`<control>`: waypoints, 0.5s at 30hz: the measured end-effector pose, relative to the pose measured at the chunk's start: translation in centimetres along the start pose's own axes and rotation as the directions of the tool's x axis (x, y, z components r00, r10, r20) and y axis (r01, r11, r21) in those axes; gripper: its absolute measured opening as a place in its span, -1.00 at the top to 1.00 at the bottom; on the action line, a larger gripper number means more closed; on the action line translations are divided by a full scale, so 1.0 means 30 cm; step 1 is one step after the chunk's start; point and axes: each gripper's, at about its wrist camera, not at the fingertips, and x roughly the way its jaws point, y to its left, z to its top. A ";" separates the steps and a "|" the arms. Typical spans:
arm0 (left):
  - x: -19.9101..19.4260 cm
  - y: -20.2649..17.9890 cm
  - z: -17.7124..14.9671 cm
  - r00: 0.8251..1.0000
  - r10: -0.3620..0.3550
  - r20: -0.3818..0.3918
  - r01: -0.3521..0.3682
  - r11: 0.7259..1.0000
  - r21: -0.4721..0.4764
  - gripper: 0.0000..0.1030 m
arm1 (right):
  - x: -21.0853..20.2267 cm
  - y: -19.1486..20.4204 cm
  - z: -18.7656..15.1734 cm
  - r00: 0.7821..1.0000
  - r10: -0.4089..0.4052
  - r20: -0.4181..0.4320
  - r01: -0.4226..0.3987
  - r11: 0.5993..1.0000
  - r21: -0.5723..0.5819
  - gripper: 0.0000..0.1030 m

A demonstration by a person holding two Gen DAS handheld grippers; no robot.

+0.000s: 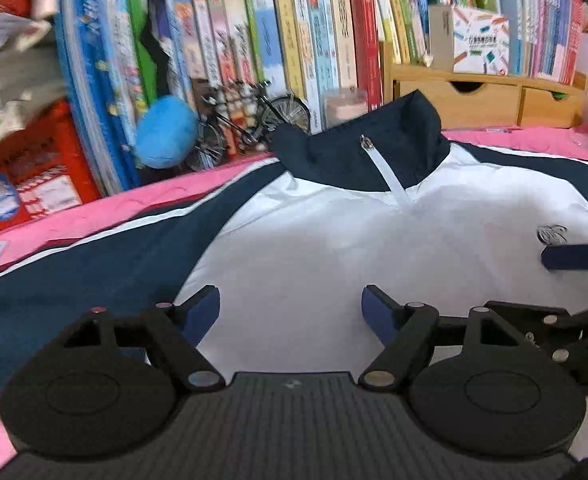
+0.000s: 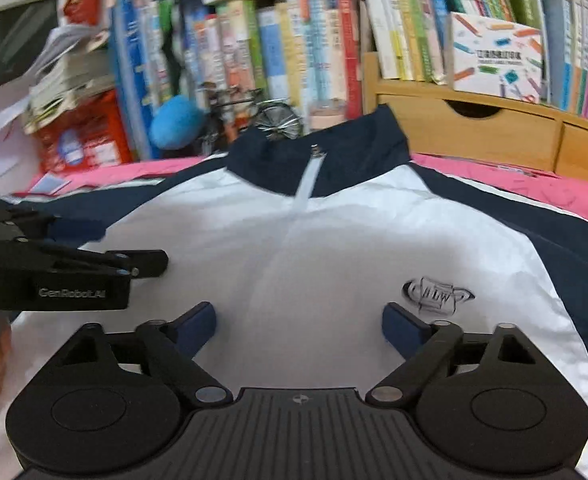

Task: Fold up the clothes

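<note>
Both my grippers, left (image 1: pixel 289 308) and right (image 2: pixel 298 326), gape wide, empty, over the jacket (image 2: pixel 294 264) flat on pink bedding (image 1: pixel 93 212). Only the right view reads "CenRobot.AI".

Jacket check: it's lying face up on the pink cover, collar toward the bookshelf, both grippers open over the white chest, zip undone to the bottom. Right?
Not quite. The zip is closed up to the navy collar, as the right wrist view shows. The rest holds: the jacket lies face up on the pink cover, with the left gripper and right gripper open.
</note>
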 end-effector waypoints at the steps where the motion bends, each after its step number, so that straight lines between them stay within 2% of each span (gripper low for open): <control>1: 0.018 0.011 0.006 1.000 0.004 0.001 -0.004 1.000 -0.006 -0.56 | 0.004 0.005 -0.003 1.000 -0.015 -0.005 0.015 1.000 -0.016 -0.68; 3: 0.054 0.033 0.019 1.000 0.011 0.002 -0.011 1.000 -0.017 -0.65 | 0.004 0.024 -0.012 0.999 -0.033 -0.011 0.033 0.997 -0.063 -0.67; 6: 0.108 0.066 0.038 1.000 0.022 0.004 -0.022 0.999 -0.034 -0.77 | -0.012 0.010 -0.020 1.000 -0.002 -0.020 0.000 0.997 -0.079 -0.69; 7: 0.125 0.077 0.044 1.000 0.026 0.005 -0.026 0.999 -0.040 -0.80 | -0.013 0.000 -0.016 1.000 0.009 -0.024 -0.011 0.996 -0.090 -0.71; 8: 0.143 0.088 0.051 1.000 0.030 0.005 -0.029 0.999 -0.046 -0.81 | -0.009 -0.019 -0.007 0.999 0.013 -0.032 -0.016 0.995 -0.094 -0.81; 9: 0.155 0.111 0.053 0.999 0.034 0.005 -0.034 0.998 -0.059 -0.84 | -0.001 -0.050 0.004 0.999 -0.007 -0.035 0.003 0.996 -0.092 -0.91; 12: 0.174 0.208 0.051 0.999 0.054 -0.005 -0.055 0.991 -0.120 -0.86 | 0.017 -0.181 0.035 0.991 -0.132 -0.031 0.130 0.990 -0.057 -0.95; 15: 0.183 0.311 0.052 0.995 0.095 -0.020 -0.097 0.983 -0.156 -0.91 | 0.017 -0.434 0.068 0.966 -0.256 -0.038 0.258 0.964 0.065 -0.95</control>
